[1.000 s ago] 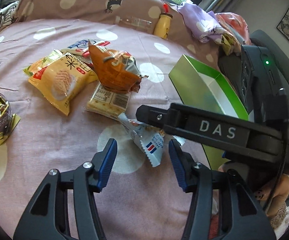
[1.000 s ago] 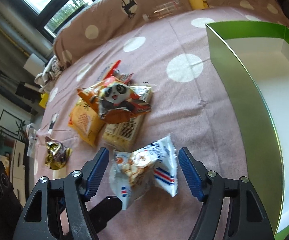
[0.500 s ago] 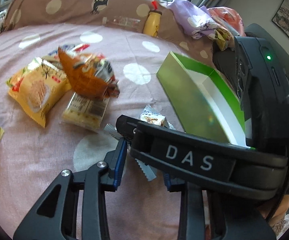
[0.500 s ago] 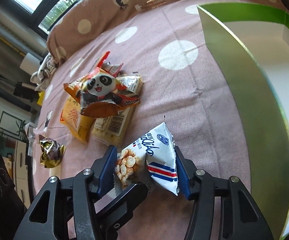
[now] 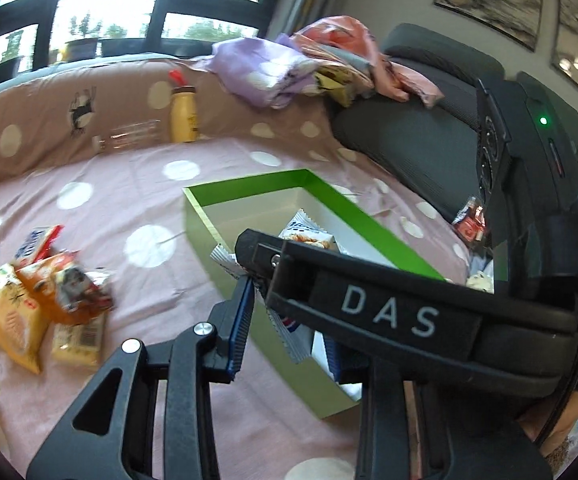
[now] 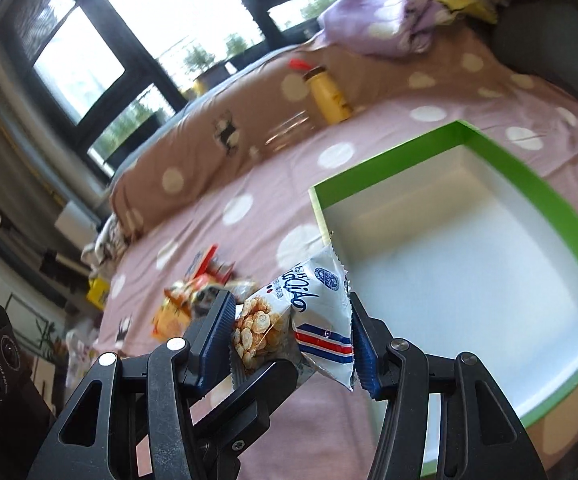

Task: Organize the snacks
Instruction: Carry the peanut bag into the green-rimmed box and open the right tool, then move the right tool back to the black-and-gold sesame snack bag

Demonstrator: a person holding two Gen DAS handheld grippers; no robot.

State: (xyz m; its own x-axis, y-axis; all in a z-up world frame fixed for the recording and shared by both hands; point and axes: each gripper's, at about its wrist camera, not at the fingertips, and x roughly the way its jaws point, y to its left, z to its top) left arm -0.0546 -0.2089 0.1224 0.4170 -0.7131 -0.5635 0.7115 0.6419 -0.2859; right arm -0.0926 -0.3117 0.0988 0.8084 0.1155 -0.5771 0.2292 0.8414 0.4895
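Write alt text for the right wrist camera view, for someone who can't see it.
The right gripper pinches a white snack packet with red and blue stripes between its blue pads, lifted beside an open green box with a bare white inside. Behind, more snack packets lie piled on a pink polka-dot bedspread near a yellow bottle and windows.

Bed cover [image 5: 137,184]: dusty pink with white polka dots and small black-and-white animal figures.
Box [image 6: 537,184]: bright green rim and outer walls, white inside.
Snack packet [image 6: 309,312]: white, with blue lettering, red and blue stripes, and a picture of golden-brown puffs.
Gripper pads [image 6: 221,332]: dark blue, on black frames.
Bottle [image 5: 183,114]: mustard yellow, red cap.
Loose packets [image 5: 41,300]: yellow, orange and red.
Bundled cloth [image 5: 265,72]: lilac with white dots, beside salmon pink.
Window frames [image 6: 149,80]: black.
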